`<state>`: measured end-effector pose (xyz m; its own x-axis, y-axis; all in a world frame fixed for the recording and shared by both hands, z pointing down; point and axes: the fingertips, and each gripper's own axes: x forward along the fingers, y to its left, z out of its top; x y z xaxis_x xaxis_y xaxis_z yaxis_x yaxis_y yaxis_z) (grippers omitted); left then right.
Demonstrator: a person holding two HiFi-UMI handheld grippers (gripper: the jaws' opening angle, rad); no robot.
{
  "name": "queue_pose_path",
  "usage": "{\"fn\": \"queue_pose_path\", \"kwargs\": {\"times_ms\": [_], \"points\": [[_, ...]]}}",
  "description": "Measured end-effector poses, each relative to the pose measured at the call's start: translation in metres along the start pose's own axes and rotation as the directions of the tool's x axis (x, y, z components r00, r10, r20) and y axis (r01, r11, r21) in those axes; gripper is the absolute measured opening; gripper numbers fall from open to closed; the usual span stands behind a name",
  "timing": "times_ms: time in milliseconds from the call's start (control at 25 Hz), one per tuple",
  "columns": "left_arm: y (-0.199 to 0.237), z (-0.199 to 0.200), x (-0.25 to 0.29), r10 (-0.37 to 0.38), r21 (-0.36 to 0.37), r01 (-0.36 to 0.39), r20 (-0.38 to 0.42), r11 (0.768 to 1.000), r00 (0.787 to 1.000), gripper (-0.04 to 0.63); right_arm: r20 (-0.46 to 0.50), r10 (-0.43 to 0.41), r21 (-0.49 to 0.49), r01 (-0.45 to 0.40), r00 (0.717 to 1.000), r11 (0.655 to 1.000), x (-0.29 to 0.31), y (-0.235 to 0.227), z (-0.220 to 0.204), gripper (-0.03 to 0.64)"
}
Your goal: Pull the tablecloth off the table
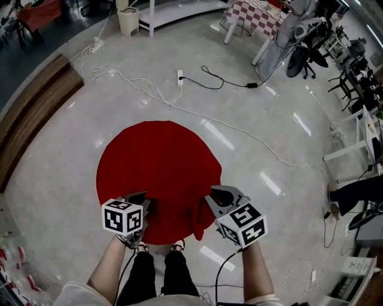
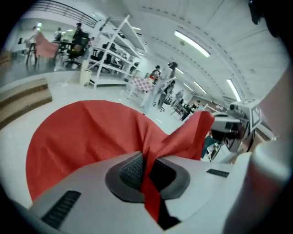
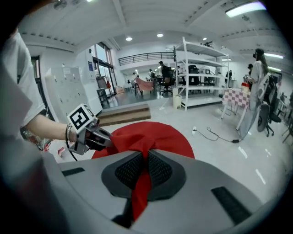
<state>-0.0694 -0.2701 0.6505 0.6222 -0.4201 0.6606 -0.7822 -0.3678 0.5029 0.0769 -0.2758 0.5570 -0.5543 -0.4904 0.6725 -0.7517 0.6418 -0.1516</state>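
A round red tablecloth covers a small round table right in front of me. My left gripper is shut on the cloth's near edge at the left, with a fold of red fabric pinched between its pads. To its right, my right gripper is shut on a bunched fold of the same edge, and the fabric hangs down through its pads. The right gripper view also shows the left gripper holding the cloth. The table under the cloth is hidden.
White cables and a power strip lie on the glossy floor beyond the table. A wooden step runs along the left. A checkered table, shelving, office chairs and desks stand at the back and right. My legs are at the table's near edge.
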Motion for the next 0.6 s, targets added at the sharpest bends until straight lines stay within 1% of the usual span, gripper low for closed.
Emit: {"fn": "queue_pose_path", "kwargs": {"times_ms": [40,80,120,160,240,280,320,400,520,600], "points": [[-0.001,0.002,-0.006,0.023,-0.020,-0.023,0.017,1.000,1.000,0.017,-0.008,-0.003,0.037,0.003,1.000,0.999,0.006,0.002,-0.007,0.029],[-0.002,0.003,-0.010,0.049,-0.014,-0.049,0.024,0.999,0.999,0.018,-0.013,-0.007,0.069,0.008,1.000,0.998,0.013,0.005,-0.013,0.029],[-0.005,0.005,-0.013,0.078,0.017,-0.078,0.024,0.997,0.997,0.018,-0.022,-0.013,0.089,0.015,1.000,0.996,0.020,0.009,-0.018,0.031],[-0.008,0.006,-0.015,0.108,0.064,-0.109,0.020,0.992,0.994,0.018,-0.033,-0.023,0.097,0.027,0.999,0.995,0.027,0.014,-0.022,0.029],[-0.013,0.010,-0.018,0.159,0.161,-0.160,0.017,0.974,0.987,0.018,-0.058,-0.054,0.088,0.059,0.997,0.994,0.040,0.022,-0.027,0.029],[-0.015,0.012,-0.019,0.175,0.188,-0.175,0.018,0.966,0.984,0.018,-0.068,-0.072,0.083,0.077,0.995,0.994,0.046,0.025,-0.028,0.029],[-0.016,0.013,-0.020,0.183,0.197,-0.183,0.020,0.963,0.983,0.018,-0.075,-0.089,0.086,0.095,0.993,0.992,0.051,0.028,-0.028,0.029],[-0.018,0.015,-0.023,0.183,0.172,-0.184,0.024,0.968,0.983,0.018,-0.080,-0.114,0.117,0.123,0.990,0.986,0.056,0.030,-0.029,0.029],[-0.020,0.015,-0.031,0.178,0.122,-0.180,0.029,0.976,0.984,0.018,-0.077,-0.129,0.175,0.140,0.989,0.975,0.055,0.033,-0.030,0.029],[-0.019,0.012,-0.037,0.182,0.120,-0.184,0.028,0.976,0.983,0.018,-0.076,-0.134,0.193,0.146,0.988,0.970,0.054,0.037,-0.031,0.029]]}}
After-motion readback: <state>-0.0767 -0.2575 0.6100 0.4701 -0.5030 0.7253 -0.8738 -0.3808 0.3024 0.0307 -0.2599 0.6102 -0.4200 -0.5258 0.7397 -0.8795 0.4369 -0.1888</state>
